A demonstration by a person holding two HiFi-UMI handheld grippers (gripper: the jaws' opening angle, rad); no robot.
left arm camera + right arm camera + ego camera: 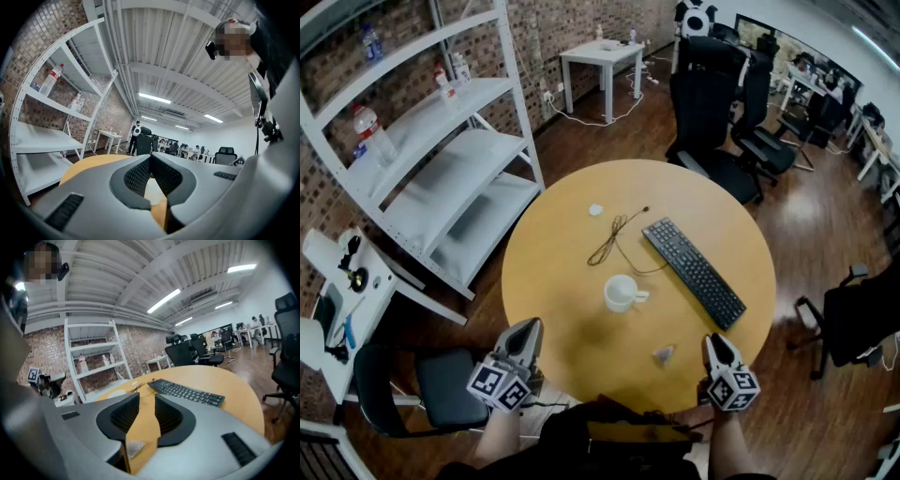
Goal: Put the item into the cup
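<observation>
A white cup (622,292) stands near the middle of the round yellow table (572,281), handle to the right. A small pale grey packet (664,354) lies on the table near the front edge, just left of my right gripper (713,342). In the right gripper view the packet (133,447) shows low in the gap between the jaws, lying on the table untouched; the right gripper (147,397) is open. My left gripper (528,328) hovers at the table's front left edge. Its tips (151,158) meet with nothing between them.
A black keyboard (694,272) lies slantwise right of the cup, with a black cable (617,236) and a small white object (596,210) behind it. White shelving (441,159) stands at the left. Black office chairs (712,112) stand behind the table, and a dark chair (441,384) at the front left.
</observation>
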